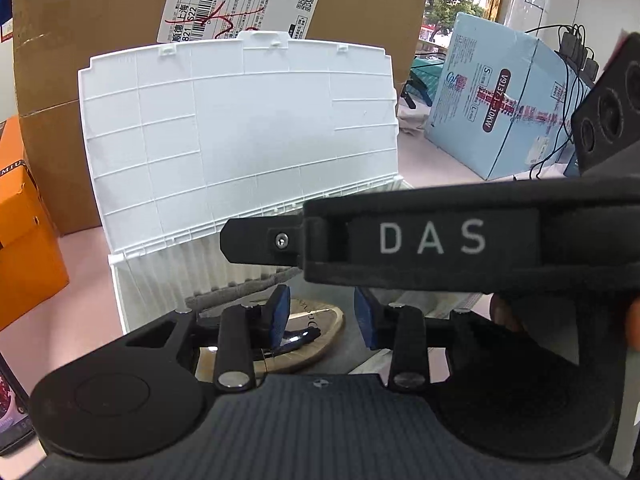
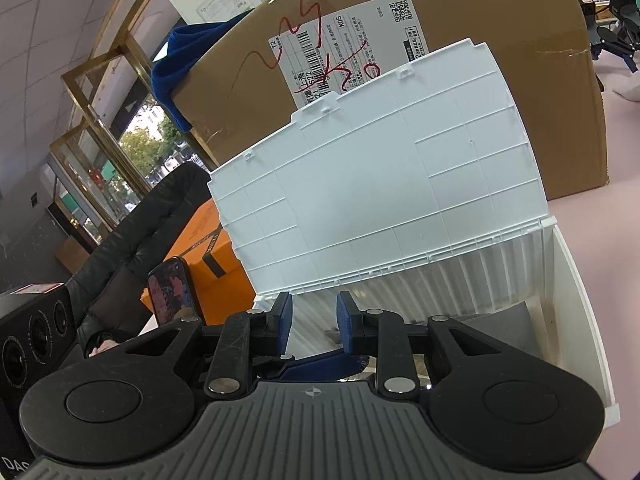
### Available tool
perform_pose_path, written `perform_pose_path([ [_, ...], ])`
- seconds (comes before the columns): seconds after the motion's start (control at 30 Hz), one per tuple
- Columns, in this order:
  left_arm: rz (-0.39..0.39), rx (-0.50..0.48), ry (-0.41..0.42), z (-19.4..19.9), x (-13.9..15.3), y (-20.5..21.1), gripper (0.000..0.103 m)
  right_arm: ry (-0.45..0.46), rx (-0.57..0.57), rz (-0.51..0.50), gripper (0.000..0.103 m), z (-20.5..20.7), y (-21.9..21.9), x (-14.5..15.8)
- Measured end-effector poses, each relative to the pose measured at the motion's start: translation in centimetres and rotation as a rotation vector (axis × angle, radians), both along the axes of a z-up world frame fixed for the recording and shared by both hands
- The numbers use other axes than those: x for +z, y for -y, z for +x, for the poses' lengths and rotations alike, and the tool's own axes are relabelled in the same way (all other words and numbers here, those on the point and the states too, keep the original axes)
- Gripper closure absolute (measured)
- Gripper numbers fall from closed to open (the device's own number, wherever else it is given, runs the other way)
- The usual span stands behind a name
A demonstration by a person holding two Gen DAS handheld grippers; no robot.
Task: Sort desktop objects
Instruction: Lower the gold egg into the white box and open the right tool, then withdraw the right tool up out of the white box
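Hovering over the white storage box (image 1: 168, 280), whose lid (image 1: 240, 136) stands upright against a cardboard carton (image 1: 80, 80) on the pink desk (image 1: 440, 160), both tongs, left (image 1: 320, 320) and right (image 2: 314, 324), gape empty; inside lies what may be a wooden-framed mirror (image 1: 320, 336).

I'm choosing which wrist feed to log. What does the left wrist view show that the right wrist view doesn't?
Left only: the right gripper crossing the frame, a light blue carton, and a round wooden-rimmed item in the bin.
Right only: a phone, a black sofa, glass doors.
Both: the white bin's raised lid, the brown box, an orange box.
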State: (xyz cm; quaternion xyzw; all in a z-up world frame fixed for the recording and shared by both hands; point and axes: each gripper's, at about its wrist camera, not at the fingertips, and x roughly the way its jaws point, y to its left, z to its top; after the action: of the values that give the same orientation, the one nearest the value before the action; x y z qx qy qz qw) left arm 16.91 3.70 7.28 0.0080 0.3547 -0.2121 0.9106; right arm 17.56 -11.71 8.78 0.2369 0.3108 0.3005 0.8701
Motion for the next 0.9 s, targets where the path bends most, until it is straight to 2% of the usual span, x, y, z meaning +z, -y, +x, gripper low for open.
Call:
perform_pose_path([
  [0.27, 0.027, 0.016, 0.032, -0.4, 0.2, 0.0, 0.07, 0.016, -0.006, -0.009, 0.08, 0.1, 0.3, 0.4],
  [0.37, 0.01, 0.026, 0.059, -0.6, 0.6, -0.4, 0.068, 0.032, -0.014, -0.007, 0.08, 0.0, 0.5, 0.7],
  [0.4, -0.004, 0.032, 0.074, -0.7, 0.9, -0.6, 0.064, 0.042, -0.02, -0.009, 0.079, -0.1, 0.6, 0.8],
  [0.43, -0.019, 0.037, 0.088, -0.9, 1.1, -0.9, 0.051, 0.052, -0.026, -0.01, 0.078, -0.2, 0.8, 1.0],
  [0.53, -0.064, 0.054, 0.132, -1.3, 1.8, -1.6, 0.027, 0.083, -0.047, -0.006, 0.06, -0.6, 1.2, 1.5],
  [0.6, -0.094, 0.065, 0.161, -1.6, 2.3, -2.0, 0.019, 0.106, -0.066, 0.014, 0.025, -0.8, 1.7, 1.9],
  [0.63, -0.109, 0.07, 0.176, -1.7, 2.5, -2.3, 0.017, 0.12, -0.077, 0.028, 0.019, -1.0, 2.0, 2.1],
  [0.73, -0.154, 0.086, 0.22, -2.1, 3.2, -3.0, 0.015, 0.171, -0.087, 0.063, 0.013, -1.5, 2.7, 2.8],
  [0.77, -0.169, 0.092, 0.234, -2.3, 3.5, -3.2, 0.012, 0.191, -0.087, 0.073, 0.007, -1.6, 2.9, 3.1],
  [0.8, -0.184, 0.097, 0.249, -2.4, 3.7, -3.4, 0.002, 0.21, -0.087, 0.083, 0.002, -1.7, 3.1, 3.4],
  [0.9, -0.227, 0.114, 0.293, -2.8, 4.4, -4.1, 0.0, 0.286, -0.124, 0.105, 0.0, -2.2, 3.8, 4.2],
])
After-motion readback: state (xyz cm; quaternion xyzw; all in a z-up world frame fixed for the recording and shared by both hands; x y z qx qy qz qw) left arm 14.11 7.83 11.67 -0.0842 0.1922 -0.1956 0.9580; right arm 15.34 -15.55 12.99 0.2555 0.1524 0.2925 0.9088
